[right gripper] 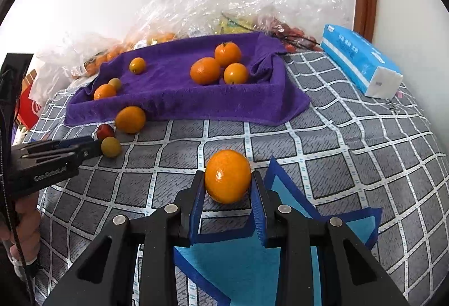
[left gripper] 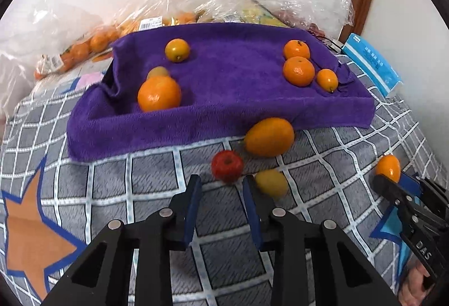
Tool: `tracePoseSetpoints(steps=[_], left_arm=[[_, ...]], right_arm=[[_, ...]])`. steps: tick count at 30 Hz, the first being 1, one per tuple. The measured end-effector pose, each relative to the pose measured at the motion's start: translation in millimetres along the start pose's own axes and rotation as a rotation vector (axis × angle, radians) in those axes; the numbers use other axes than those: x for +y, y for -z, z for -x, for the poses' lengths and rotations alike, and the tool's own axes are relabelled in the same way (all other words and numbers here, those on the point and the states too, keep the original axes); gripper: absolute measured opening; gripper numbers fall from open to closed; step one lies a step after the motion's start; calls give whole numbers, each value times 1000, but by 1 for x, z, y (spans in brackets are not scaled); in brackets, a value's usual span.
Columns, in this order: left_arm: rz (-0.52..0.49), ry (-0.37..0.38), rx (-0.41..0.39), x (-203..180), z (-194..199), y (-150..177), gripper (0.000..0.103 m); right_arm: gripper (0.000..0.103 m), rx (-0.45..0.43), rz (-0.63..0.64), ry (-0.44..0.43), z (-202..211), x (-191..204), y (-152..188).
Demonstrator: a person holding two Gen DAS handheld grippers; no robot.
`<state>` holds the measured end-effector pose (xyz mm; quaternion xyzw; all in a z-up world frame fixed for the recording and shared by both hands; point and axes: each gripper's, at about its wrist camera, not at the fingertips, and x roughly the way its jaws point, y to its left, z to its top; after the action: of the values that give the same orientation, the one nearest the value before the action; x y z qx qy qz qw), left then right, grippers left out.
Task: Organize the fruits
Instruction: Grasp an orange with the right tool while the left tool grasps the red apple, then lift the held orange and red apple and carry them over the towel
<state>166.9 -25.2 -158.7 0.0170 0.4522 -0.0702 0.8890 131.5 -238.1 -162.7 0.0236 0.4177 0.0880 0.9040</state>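
Observation:
A purple towel-lined tray holds several oranges, grouped left and right. In front of it on the checked cloth lie a large orange, a small red fruit and a yellow-green fruit. My left gripper is open and empty, just short of the red fruit. My right gripper has its fingers against both sides of an orange on the cloth.
Crumpled clear plastic bags with more fruit lie behind the tray. A blue tissue pack sits at the right by the wall. Star patterns mark the cloth.

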Motion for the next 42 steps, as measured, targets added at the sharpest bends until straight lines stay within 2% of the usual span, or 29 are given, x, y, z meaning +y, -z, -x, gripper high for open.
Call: tracePoseSetpoints(steps=[7, 10, 13, 21, 34, 38, 42], left_arm=[[-8, -11, -26, -5, -7, -7, 30], [-36, -20, -44, -9, -9, -7, 23], [-26, 32, -50, -6, -8, -7, 23], [104, 202, -96, 21, 0, -3, 23], [55, 170, -182, 14, 19, -1, 23], [70, 181, -192, 17, 22, -2, 23], [84, 192, -211, 20, 28, -4, 23]], right_arm=[[32, 5, -5, -3, -1, -1, 0], [32, 12, -4, -4, -3, -1, 0], [32, 19, -2, -9, -5, -1, 0], [32, 14, 5, -2, -5, 1, -1], [32, -38, 6, 9, 8, 2, 2], [32, -51, 3, 29, 13, 4, 2], [32, -54, -12, 6, 17, 7, -4]])
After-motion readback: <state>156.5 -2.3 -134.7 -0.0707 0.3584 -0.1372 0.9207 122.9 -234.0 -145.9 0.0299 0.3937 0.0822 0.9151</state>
